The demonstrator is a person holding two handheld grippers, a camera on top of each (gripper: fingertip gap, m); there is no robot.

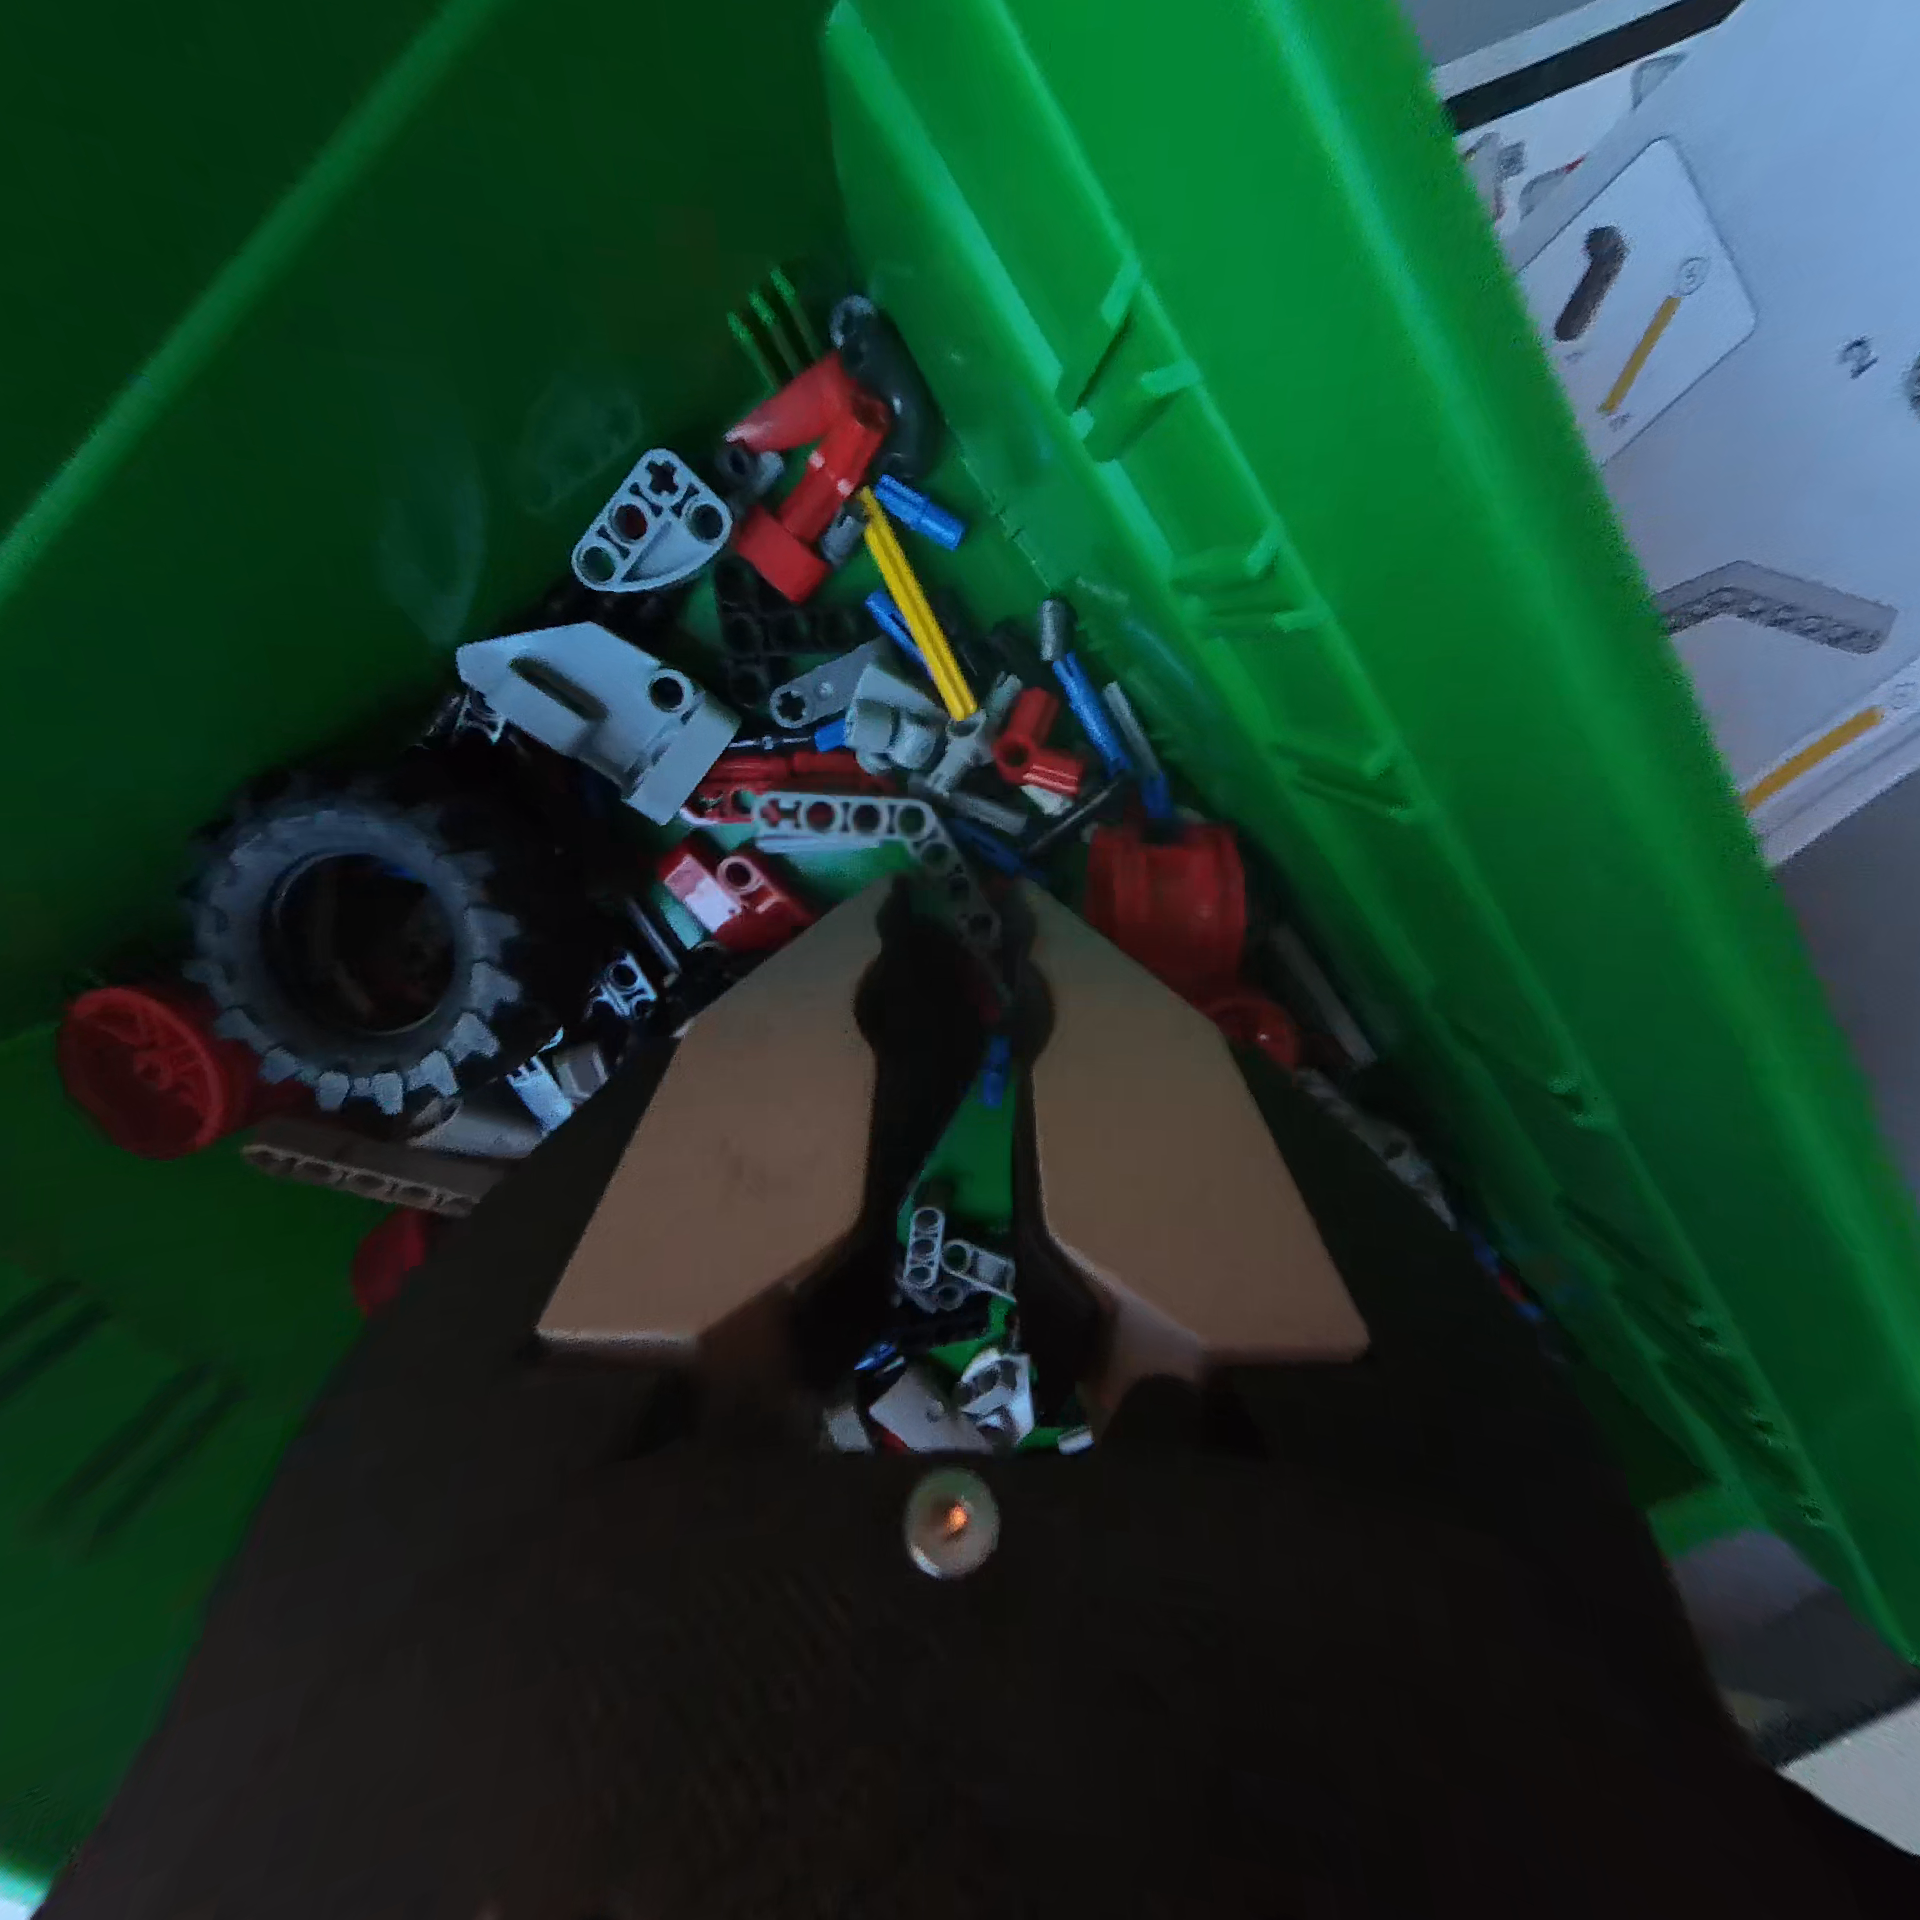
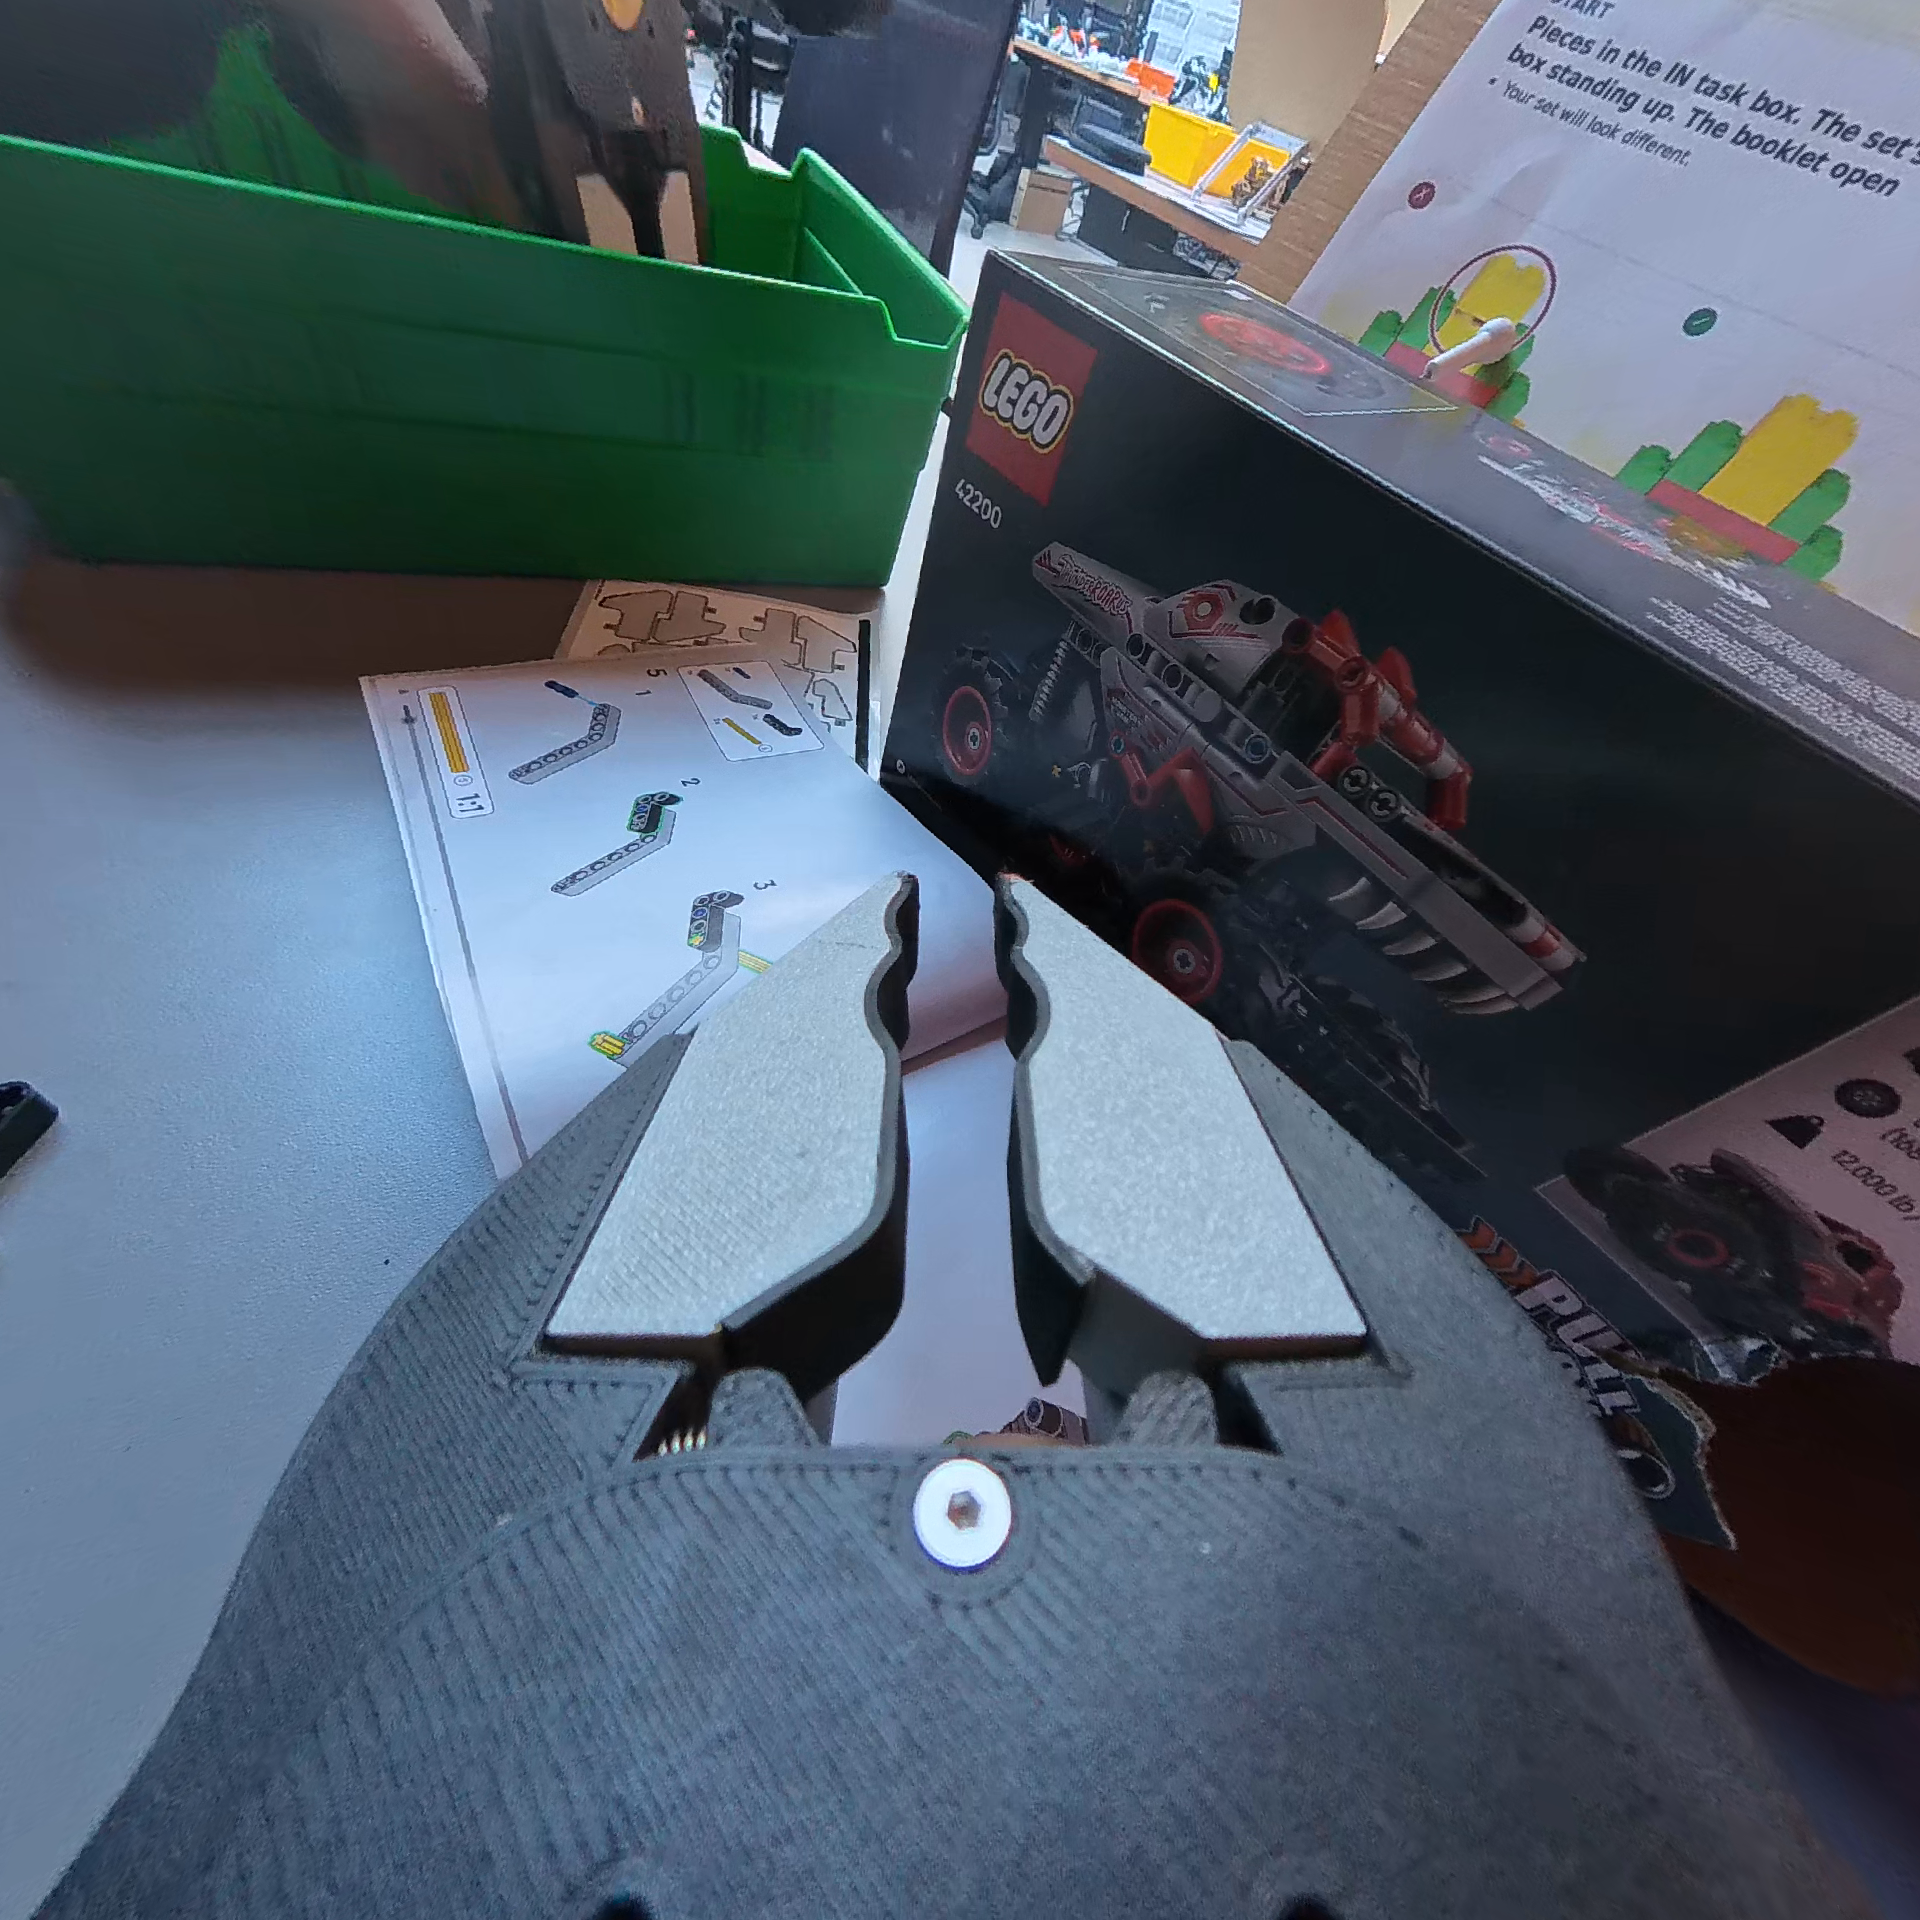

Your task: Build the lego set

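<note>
a grey bent beam (image 1: 940, 862) is being picked from the green bin (image 1: 1195, 623) by the left gripper (image 1: 961, 904), jaws parted around it. closing is called for next. the right gripper (image 2: 956, 899) is held slightly open, empty.

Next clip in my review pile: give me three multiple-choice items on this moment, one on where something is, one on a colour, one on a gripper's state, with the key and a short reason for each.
1. Where is the left gripper?
A. Over the instruction booklet
B. Down inside the green bin
C. Against the set's box

2. What colour is the long thin axle lying across the loose pieces?
A. Yellow
B. White
C. Orange

3. What is the right gripper doing?
A. Shut on a tyre
B. Shut on a page of the booklet
C. Slightly open, holding nothing

Key:
1 B: the left wrist view shows green bin walls all around it and the pile of pieces below.
2 A: it is bright yellow, between red and blue parts.
3 C: a gap shows between its fingertips, with only the instruction booklet and the set's box beyond.
</note>
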